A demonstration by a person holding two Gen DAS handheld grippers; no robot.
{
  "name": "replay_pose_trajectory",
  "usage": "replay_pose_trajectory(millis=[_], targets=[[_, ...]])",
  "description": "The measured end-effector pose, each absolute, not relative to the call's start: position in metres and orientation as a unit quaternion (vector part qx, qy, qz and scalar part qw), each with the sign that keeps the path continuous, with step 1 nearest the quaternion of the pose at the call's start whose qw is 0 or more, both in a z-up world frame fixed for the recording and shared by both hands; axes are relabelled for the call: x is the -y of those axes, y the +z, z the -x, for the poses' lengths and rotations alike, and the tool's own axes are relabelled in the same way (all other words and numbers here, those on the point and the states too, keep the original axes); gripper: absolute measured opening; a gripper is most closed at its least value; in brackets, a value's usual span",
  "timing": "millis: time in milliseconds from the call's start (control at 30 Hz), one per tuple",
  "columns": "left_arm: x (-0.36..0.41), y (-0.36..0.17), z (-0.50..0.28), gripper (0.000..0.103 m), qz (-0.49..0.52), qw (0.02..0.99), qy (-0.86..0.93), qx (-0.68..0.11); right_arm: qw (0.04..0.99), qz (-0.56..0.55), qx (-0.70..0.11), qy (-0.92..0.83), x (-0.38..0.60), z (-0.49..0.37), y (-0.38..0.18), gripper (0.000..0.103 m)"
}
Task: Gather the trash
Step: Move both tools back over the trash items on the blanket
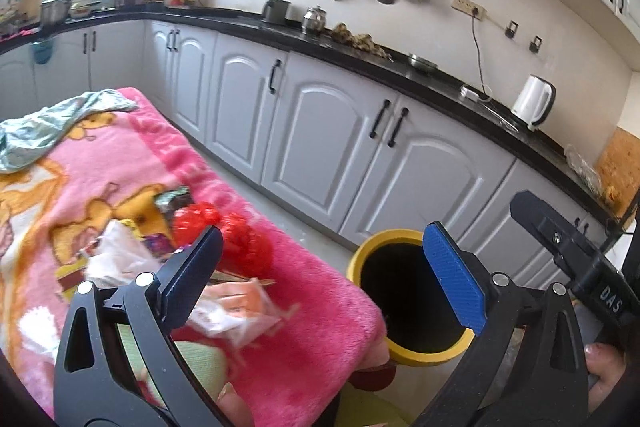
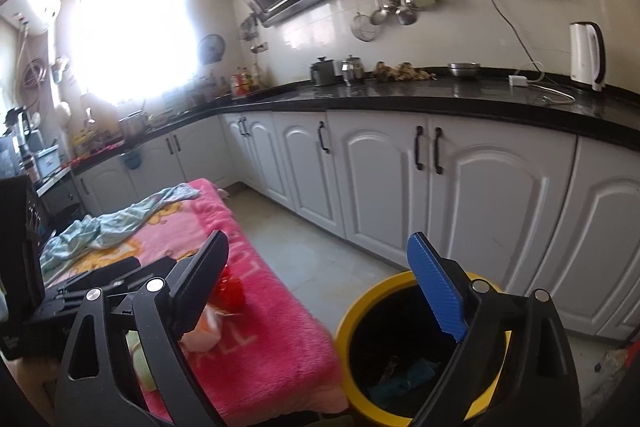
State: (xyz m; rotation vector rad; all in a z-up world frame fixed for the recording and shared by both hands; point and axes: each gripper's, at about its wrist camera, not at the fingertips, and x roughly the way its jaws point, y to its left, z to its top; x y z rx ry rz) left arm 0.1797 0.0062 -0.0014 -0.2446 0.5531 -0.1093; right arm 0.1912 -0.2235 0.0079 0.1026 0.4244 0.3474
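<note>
Both grippers are hanging wide open with nothing between their fingers: the left gripper (image 1: pixel 324 275) is sitting above the near end of the pink blanket (image 1: pixel 312 327), and the right gripper (image 2: pixel 320 287) is sitting over the gap between the blanket and the bin (image 2: pixel 348 311). The trash is lying in a loose heap on the blanket, just left of the bin, which is standing on the floor touching or nearly touching the blanket's near corner. In the heap are a red mesh bag (image 1: pixel 244 239), a clear wrapper (image 1: pixel 236 311) with orange print beside it and nearer the camera, a crumpled white bag (image 1: pixel 116 255) further from the bin, and a dark snack packet (image 1: pixel 176 197) beyond the red mesh. All of it is looking light, soft and crinkly, so it will likely be collapsing under the fingers and slipping if pinched at a smooth flat edge; taking a bunched fold near the middle of each piece seems the safer hold. The red mesh should be offering good purchase anywhere. The clear wrapper is lying with its long axis running roughly from the heap toward the bin, one end pointing at the bin's rim; the other pieces are too crumpled to be showing a clear axis. Some dark and blue scraps (image 2: pixel 404 379) are already lying inside the bin.
</note>
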Motion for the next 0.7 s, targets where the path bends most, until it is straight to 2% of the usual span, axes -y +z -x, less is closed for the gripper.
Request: replay_pose_trajectory(millis=[700], targets=[[-0.097,0.012,-0.129,0.092,0.167,0.956,0.035,-0.238,0.939,-0.006,-0.226,0.258,0.152,-0.155,0.006,0.091]])
